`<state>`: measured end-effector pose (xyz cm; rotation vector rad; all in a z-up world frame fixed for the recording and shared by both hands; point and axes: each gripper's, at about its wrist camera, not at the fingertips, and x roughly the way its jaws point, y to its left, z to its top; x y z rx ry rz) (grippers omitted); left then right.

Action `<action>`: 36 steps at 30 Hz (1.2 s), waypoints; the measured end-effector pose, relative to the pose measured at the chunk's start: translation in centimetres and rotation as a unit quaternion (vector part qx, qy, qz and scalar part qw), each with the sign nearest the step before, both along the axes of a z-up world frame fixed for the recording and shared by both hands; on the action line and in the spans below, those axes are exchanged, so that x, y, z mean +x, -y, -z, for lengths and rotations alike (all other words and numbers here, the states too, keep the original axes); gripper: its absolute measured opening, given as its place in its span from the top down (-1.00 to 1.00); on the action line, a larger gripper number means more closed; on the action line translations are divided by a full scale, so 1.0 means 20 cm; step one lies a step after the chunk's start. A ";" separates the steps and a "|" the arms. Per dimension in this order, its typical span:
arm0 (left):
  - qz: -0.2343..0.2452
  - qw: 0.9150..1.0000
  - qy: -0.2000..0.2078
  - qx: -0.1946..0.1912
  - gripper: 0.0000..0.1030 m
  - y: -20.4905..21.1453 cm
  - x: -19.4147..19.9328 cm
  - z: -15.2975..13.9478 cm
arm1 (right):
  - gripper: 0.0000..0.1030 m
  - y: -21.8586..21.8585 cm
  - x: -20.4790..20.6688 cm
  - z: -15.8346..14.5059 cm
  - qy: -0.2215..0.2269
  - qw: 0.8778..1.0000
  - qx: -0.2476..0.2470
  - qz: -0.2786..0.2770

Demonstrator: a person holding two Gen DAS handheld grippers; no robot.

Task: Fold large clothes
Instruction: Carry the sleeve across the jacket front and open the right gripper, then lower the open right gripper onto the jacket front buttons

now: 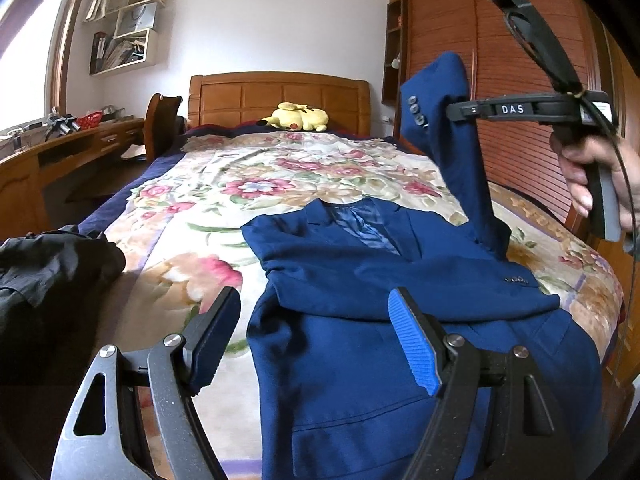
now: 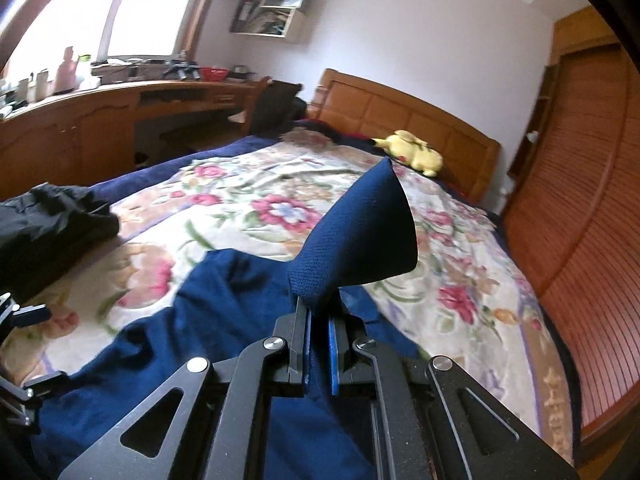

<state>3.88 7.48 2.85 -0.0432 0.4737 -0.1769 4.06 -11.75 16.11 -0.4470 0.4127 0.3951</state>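
Blue blazer [image 1: 400, 320] is lying face-up on the floral bedspread [image 1: 280, 176], directly ahead of and below the left gripper [image 1: 316, 340], collar at the far end, hem nearest; its long axis is running away from both grippers toward the headboard [image 1: 280, 96].

Left gripper is hanging wide open over the near left side, gripping nothing.

Right gripper [image 2: 319, 344] is pinching the sleeve [image 1: 444, 104] near the cuff, jaws nearly closed on the cloth, and holding it raised off to the right. The chest is lying left of and below it, so the right hand is the one placed to lay the sleeve across.

Writing: "DAS" is showing on the right gripper's side; other marks are unreadable.
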 end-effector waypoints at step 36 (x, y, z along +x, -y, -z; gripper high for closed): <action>0.006 1.000 -0.017 0.016 -0.50 0.04 0.07 0.06 | -0.01 0.38 0.23 0.30 -0.103 0.994 0.027 0.034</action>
